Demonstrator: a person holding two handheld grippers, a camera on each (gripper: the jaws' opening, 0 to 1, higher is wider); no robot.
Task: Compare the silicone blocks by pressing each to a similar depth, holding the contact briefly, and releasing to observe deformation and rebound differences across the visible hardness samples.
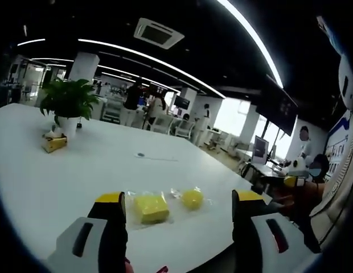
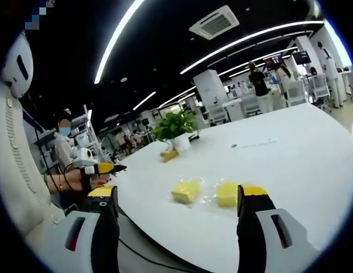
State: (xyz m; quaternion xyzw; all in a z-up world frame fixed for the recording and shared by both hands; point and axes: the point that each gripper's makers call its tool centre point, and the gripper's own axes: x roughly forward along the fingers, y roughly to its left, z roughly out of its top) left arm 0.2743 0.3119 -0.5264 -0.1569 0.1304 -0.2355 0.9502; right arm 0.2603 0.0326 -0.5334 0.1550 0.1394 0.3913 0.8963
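Yellow silicone blocks are lying near the white table's (image 1: 79, 170) edge: a square block (image 1: 151, 207) and a rounder block (image 1: 192, 198) at its 2 o'clock. Both the left gripper (image 1: 179, 219) and right gripper (image 2: 179, 213) are hovering level, jaws spread wide, gripping nothing.

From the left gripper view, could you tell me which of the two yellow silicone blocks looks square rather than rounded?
The square block, lying nearer the left jaw, with flat faces and straight edges; the rounded block beside it looks like a small dome.
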